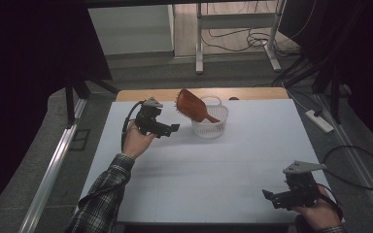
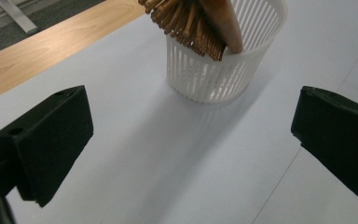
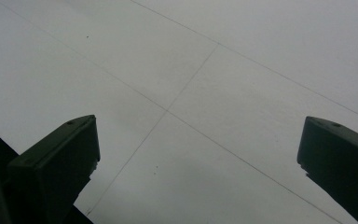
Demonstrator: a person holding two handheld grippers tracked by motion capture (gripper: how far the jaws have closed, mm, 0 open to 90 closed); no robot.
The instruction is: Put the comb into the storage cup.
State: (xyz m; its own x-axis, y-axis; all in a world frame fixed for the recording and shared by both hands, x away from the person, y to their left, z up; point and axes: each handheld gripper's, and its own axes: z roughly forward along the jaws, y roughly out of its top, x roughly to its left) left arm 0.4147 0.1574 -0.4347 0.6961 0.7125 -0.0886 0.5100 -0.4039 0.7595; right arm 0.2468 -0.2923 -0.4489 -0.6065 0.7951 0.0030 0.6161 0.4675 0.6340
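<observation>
High view: white basket [image 1: 210,121] at far centre of white table [image 1: 199,170], wooden hairbrush [image 1: 193,106] leaning in it, paddle head up and tilted left, handle end down inside. Left gripper [image 1: 174,128] held just left of basket, jaws toward it, apart from it, nothing btwn jaws. Right gripper [image 1: 268,196] near table's front right corner, well apart from basket; jaw gap hard to read here. Left gripper view: jaws wide open, empty; basket [image 2: 214,79] ahead, brush [image 2: 191,28] bristles facing cam, head cut off by top edge. Right gripper view: jaws spread wide, released, bare tabletop [image 3: 191,93] w/ thin seam lines below.
</observation>
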